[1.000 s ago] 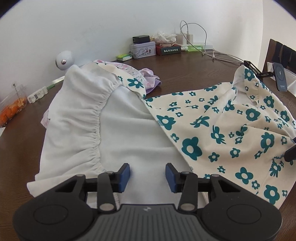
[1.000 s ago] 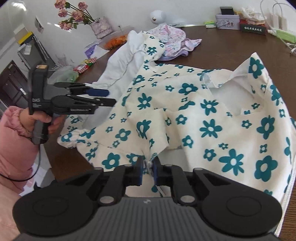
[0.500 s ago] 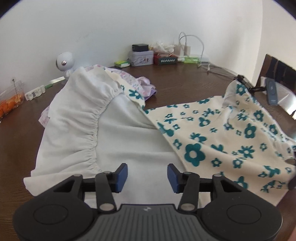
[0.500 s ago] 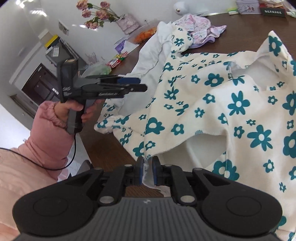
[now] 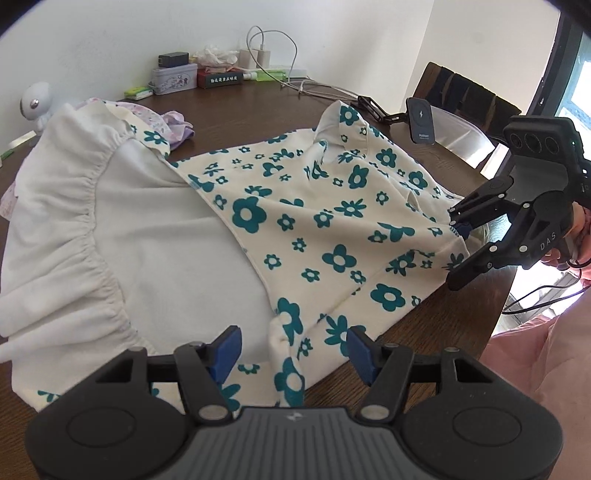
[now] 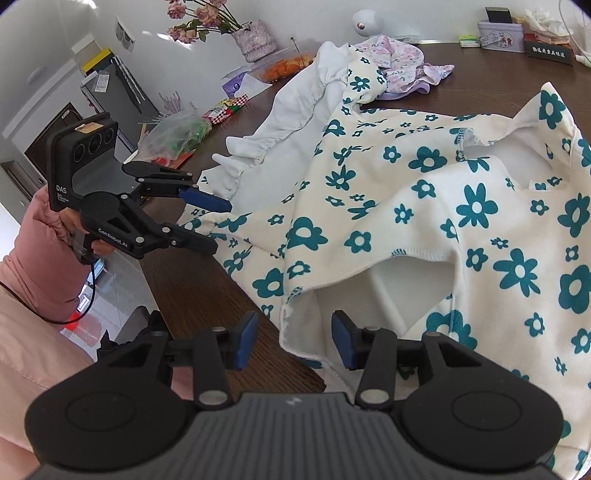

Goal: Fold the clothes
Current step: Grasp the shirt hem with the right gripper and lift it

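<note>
A cream garment with teal flowers point(image 5: 332, 229) point(image 6: 424, 221) lies spread on the brown table, partly over a white garment with a gathered elastic edge point(image 5: 129, 229) point(image 6: 295, 110). My left gripper point(image 5: 294, 349) point(image 6: 218, 227) hangs over the flowered garment's near edge. Its jaws are closing, a raised fold of the cloth stands between them, and the pads are clear of it. My right gripper point(image 6: 294, 341) point(image 5: 456, 247) is at the garment's corner by the table's edge. Its jaws are opening, and the corner lies loose between the pads.
A lilac patterned garment point(image 5: 173, 125) point(image 6: 402, 62) is bunched behind the white one. A tin box point(image 5: 173, 77), chargers and cables point(image 5: 295, 74) line the far wall. A phone mount point(image 5: 421, 122) and a chair point(image 5: 461, 96) stand at the right. Flowers point(image 6: 207, 18) and snack bags point(image 6: 177, 133) crowd the other end.
My right gripper's jaws have parted and let go of the flowered garment's corner. My left gripper has swung from the white garment to the flowered one's near edge.
</note>
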Motion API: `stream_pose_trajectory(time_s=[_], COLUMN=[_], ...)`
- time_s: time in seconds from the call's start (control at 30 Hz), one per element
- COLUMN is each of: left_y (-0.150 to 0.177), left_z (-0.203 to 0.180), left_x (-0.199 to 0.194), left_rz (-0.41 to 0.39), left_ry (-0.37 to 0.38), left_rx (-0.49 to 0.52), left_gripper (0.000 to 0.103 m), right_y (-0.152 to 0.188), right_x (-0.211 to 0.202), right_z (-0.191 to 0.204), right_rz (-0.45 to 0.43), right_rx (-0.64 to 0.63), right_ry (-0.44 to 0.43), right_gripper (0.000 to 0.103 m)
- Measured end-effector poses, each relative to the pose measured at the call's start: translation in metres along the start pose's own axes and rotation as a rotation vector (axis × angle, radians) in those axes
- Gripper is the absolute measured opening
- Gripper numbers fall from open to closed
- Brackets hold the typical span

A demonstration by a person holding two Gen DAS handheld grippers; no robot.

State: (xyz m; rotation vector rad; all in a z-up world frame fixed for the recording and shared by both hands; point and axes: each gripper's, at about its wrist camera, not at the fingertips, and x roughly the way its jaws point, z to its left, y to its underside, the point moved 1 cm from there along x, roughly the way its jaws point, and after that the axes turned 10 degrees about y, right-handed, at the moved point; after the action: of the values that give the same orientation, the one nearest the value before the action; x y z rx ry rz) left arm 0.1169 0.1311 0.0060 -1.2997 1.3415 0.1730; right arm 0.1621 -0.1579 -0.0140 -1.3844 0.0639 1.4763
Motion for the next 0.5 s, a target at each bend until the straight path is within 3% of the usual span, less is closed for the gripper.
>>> stream_pose_trajectory(time_s=[0.07,0.1,0.13,0.2,0.37,0.5], left_y=[0.000,-0.001,-0.001,-0.002,0.004,0.011], left_z=[0.003,0.004,0.005,0.007,0.014,0.018], left_x=[0.005,0.005,0.004,-0.003,-0.040,-0.038], left_rz=[0.011,0.006,0.000,-0.022,-0.105,-0.056], left_ry=[0.040,0.061,0.064,0.048,0.085,0.115], left_rx=[-0.024,-0.044,-0.055,-0.065,-0.059,-0.057], left_gripper=[0.011,0.007,0.007,0.006,0.006,0.006], right_y=[0.000,0.000,0.000,0.000,-0.002,0.006], right_x=[0.003,0.003,0.002,-0.002,-0.027,-0.020], right_z=[0.001,0.001,0.001,-0.002,-0.006,-0.002], right_rz=[0.011,0.014,0.015,0.005,-0.034,0.028], right_rx=[0.001,0.006,0.014,0.039,0.069,0.044], right_ry=[0.017,0.024,0.028,0.020,-0.117,-0.122], right_gripper=[0.029,0.019,0.009,0.003,0.002,0.002])
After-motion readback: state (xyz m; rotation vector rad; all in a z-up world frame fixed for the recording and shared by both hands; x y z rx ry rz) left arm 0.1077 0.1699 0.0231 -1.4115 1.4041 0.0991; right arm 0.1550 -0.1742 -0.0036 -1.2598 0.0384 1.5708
